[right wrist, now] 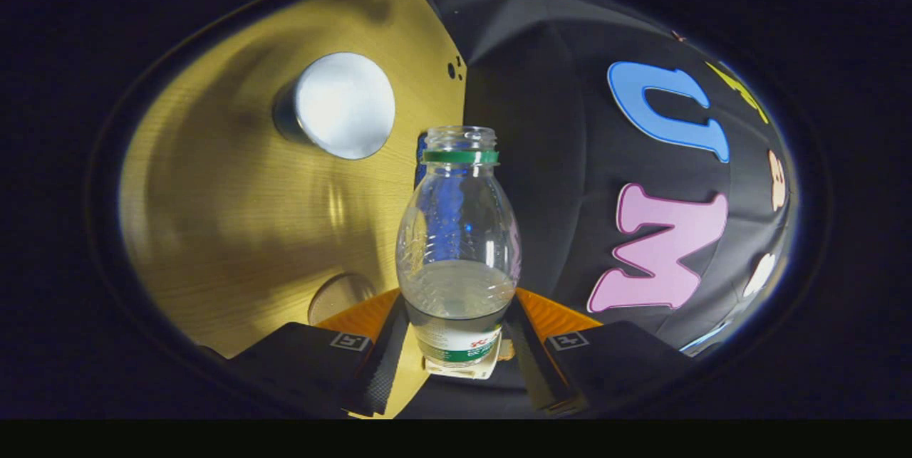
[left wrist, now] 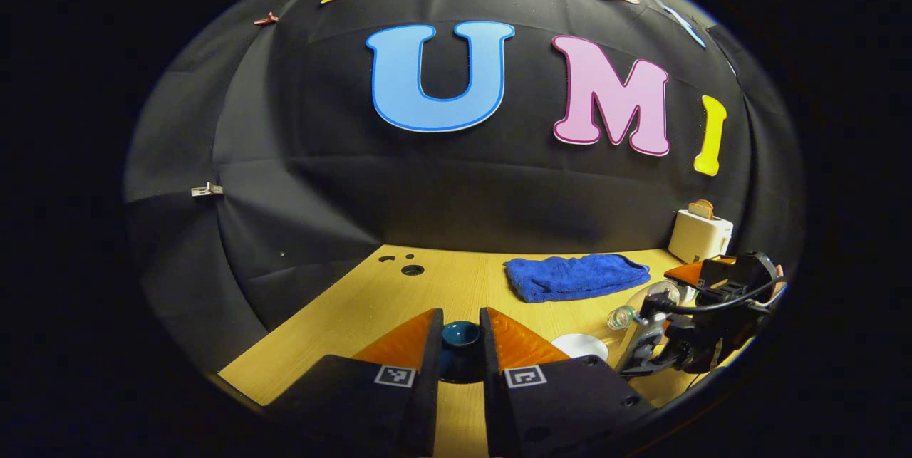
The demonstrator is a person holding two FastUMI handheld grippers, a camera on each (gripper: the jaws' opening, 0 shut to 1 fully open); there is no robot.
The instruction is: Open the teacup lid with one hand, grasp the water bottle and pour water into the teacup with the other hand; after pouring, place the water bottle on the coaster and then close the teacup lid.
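Wood the colour of honey makes up the table (left wrist: pixel 370 308), and black cloth hangs behind it as the wall.

Nearest in the left gripper view, at 6 o'clock, the left gripper (left wrist: pixel 460 344) pinches a small dark blue lid (left wrist: pixel 460 338) between its two fingers. The lid is round and shiny, with a little dish shape on top. I cannot tell if it is lifted or sits on something.

A bit farther, at 4 o'clock, a white round thing (left wrist: pixel 581 345) lies on the table; it may be the teacup or the coaster, I cannot tell which. Just beside it the right gripper (left wrist: pixel 702 315) holds the water bottle (left wrist: pixel 641 312) tipped over, its open mouth pointing to 9 o'clock. Past that lies a blue towel (left wrist: pixel 576 276), bunched up. At the far edge, at 3 o'clock, stands a white toaster (left wrist: pixel 698 233) with bread in it.

In the right gripper view the table is turned on its side. The right gripper (right wrist: pixel 459 344) squeezes the bottle low on its body, near the label. The bottle's long side runs from 6 to 12 o'clock, mouth away from the camera. It is clear plastic with a green ring at the neck and no cap. A little water sits in it. At 11 o'clock the teacup (right wrist: pixel 335 105) stands open on the table, white inside, dark outside. At 7 o'clock a round brown coaster (right wrist: pixel 342 298) lies flat.
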